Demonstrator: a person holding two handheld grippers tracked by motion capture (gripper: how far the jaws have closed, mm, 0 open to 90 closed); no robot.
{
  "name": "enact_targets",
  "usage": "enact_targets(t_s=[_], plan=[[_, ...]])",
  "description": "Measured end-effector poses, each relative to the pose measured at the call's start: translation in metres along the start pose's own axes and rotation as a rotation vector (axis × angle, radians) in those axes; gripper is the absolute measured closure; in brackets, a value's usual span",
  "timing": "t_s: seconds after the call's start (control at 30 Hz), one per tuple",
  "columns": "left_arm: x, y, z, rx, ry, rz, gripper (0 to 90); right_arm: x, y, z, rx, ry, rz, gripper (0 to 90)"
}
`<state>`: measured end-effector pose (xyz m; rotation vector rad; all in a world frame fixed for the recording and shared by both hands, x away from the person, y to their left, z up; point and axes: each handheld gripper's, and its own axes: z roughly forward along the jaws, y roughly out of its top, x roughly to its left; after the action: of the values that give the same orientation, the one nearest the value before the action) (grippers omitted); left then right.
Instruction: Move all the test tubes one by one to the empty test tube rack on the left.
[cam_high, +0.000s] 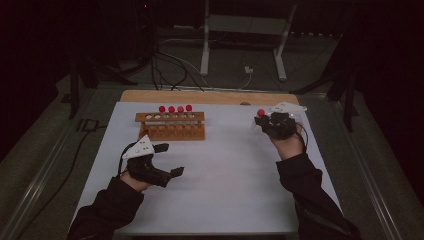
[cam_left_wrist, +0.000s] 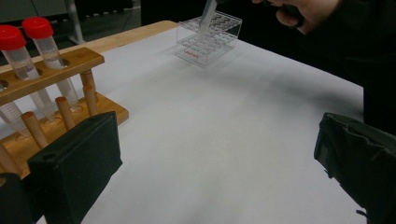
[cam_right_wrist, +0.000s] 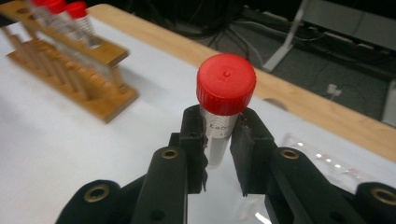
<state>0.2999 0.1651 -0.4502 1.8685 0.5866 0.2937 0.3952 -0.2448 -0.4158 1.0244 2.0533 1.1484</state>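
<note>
A wooden tube rack (cam_high: 171, 126) stands at the back left of the white mat and carries several clear tubes with red caps (cam_high: 171, 109). My right gripper (cam_high: 264, 122) hangs at the back right, shut on one more red-capped tube (cam_right_wrist: 223, 109); its pads (cam_right_wrist: 194, 126) clamp the tube just under the cap. That tube's lower end (cam_left_wrist: 208, 11) hangs above a clear plastic rack (cam_left_wrist: 208, 38). My left gripper (cam_high: 169, 159) rests low at the front left, in front of the wooden rack (cam_left_wrist: 51, 88), open with nothing between its fingers (cam_left_wrist: 74, 170).
A wooden board edge (cam_high: 205, 97) runs along the far side of the mat. Beyond the table stand a desk frame (cam_high: 245, 37) and cables on the floor. White mat (cam_high: 225, 180) lies between the two hands.
</note>
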Motion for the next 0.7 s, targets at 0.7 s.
enact_targets(t_s=[0.7], plan=[[-0.012,0.016,0.021,0.019,-0.065,0.034,1.3,0.086,-0.028,-0.012,0.037,0.247,-0.108,74.5]])
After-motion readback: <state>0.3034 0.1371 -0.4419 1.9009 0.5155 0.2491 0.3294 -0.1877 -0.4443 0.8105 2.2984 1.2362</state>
